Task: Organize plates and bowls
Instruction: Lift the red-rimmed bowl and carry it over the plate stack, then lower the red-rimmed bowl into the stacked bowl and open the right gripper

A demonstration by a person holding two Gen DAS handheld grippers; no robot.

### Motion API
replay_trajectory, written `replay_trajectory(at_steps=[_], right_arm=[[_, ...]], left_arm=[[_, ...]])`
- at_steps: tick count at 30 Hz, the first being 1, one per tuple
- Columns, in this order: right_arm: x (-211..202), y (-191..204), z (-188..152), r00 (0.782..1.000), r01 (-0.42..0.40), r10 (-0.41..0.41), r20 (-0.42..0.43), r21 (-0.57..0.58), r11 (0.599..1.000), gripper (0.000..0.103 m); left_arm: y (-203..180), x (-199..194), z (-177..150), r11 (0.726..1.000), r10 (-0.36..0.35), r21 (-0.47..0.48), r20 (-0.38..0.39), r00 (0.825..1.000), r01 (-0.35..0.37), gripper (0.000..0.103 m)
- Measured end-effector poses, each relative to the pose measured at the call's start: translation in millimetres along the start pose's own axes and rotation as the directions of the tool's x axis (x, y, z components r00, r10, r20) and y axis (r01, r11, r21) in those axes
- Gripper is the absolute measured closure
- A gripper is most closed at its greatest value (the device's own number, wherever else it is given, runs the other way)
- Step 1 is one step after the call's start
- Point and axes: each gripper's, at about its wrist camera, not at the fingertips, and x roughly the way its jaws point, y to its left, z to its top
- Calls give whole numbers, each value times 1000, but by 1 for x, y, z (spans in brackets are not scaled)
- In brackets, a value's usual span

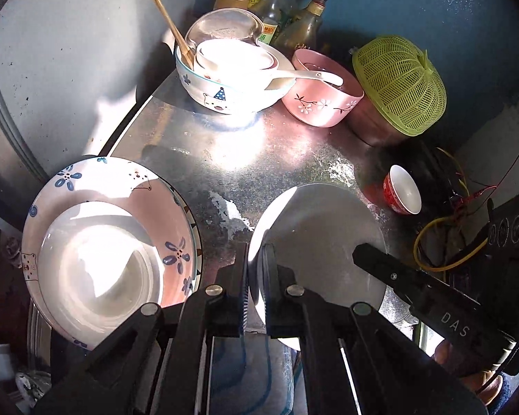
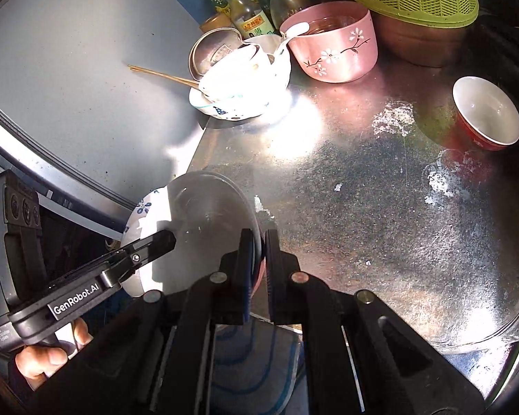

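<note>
Nearby, white spoon [image 1: 296, 76] in stacked bowls [image 1: 225, 79], pink bowl [image 1: 323, 100] beside

Left gripper [image 1: 256, 273] clamps the white plate's [image 1: 321, 242] rim; the right gripper [image 1: 360, 254] grips its far side

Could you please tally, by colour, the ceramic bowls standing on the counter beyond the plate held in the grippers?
White: 2, the bear-patterned bowl and the smaller white bowl nested in it
Pink: 1, the flowered pink bowl
Red: 1, the small red bowl
Total: 4
</note>
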Motion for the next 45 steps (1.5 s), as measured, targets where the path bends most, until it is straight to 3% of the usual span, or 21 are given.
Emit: replay_trajectory(at_steps=[12, 25, 42, 45], right_arm=[[32, 57, 3, 997, -65, 60, -53, -105, 992, 95], [75, 117, -1, 985, -130, 100, -140, -221, 967, 95], [111, 117, -10, 979, -95, 52, -196, -219, 971, 95], [110, 117, -9, 979, -95, 51, -197, -219, 971, 95]], left_arm=[[58, -31, -2, 992, 64, -109, 54, 996, -58, 99], [125, -56, -17, 962, 143, -245, 78, 987, -120, 99], [146, -32, -23, 960, 134, -252, 15, 991, -126, 98], [147, -32, -21, 960, 130, -252, 17, 991, -121, 92]])
